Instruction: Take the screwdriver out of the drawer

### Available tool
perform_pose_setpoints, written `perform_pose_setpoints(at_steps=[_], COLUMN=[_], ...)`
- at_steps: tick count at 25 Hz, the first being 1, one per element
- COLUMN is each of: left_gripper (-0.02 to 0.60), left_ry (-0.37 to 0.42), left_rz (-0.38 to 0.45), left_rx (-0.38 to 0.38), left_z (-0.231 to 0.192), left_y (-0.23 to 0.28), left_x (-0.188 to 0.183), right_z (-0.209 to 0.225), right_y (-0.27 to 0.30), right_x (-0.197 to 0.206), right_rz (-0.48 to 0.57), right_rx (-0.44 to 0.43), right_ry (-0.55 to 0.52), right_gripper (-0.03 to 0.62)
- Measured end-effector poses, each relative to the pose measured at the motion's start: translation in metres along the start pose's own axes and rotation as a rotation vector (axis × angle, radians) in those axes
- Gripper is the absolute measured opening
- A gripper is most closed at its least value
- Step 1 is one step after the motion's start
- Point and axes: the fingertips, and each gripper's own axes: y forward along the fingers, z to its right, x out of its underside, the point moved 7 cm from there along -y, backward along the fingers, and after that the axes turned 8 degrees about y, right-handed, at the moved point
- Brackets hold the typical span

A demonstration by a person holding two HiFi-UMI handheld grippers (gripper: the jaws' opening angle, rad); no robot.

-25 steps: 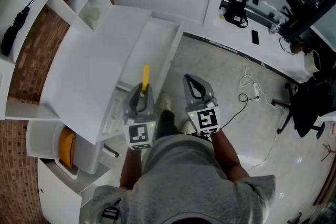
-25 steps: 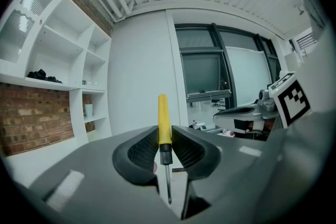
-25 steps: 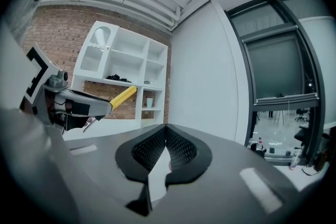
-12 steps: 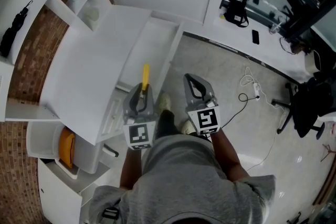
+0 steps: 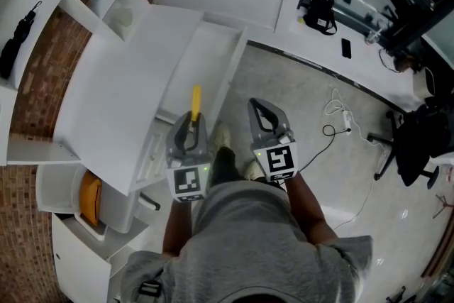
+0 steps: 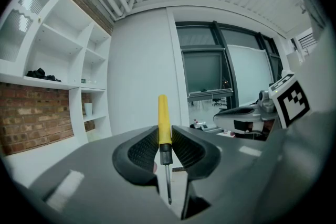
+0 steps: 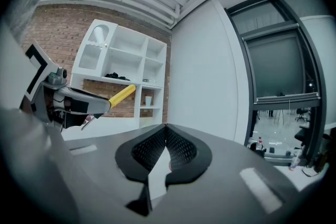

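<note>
Left gripper [image 6: 164, 134] is clamped on the screwdriver [image 6: 164, 118]. Pads press the lower end of the yellow handle, just above the black collar. Handle points up, shaft and tip hang down between the jaws. In the head view the handle sticks out past the jaw tips, over the near end of the open white drawer [image 5: 228, 74]; can't tell from there how high it sits above it. Right gripper [image 7: 166, 128] has its jaws together, tips meeting, nothing between them. It's beside the left one, over the grey floor [image 5: 298, 103], clear of the drawer. Right gripper view catches the left gripper off to its left, yellow handle poking toward the white shelf unit [image 7: 121, 68] on the brick wall [image 7: 58, 29].
</note>
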Motion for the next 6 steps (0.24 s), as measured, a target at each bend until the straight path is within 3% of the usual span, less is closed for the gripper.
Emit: perform_pose_setpoints(at_steps=[6], left_gripper=[0.086], left_ry=[0.021], left_rz=[0.006], left_rx=[-0.001], left_z=[0.0014], left_y=[0.0038], left_x=[0.0018], right_z=[0.0036], right_y=[0.0010], right_x=[0.0028], right_rz=[-0.006], right_rx=[-0.006], right_ry=[-0.003], right_gripper=[0.003])
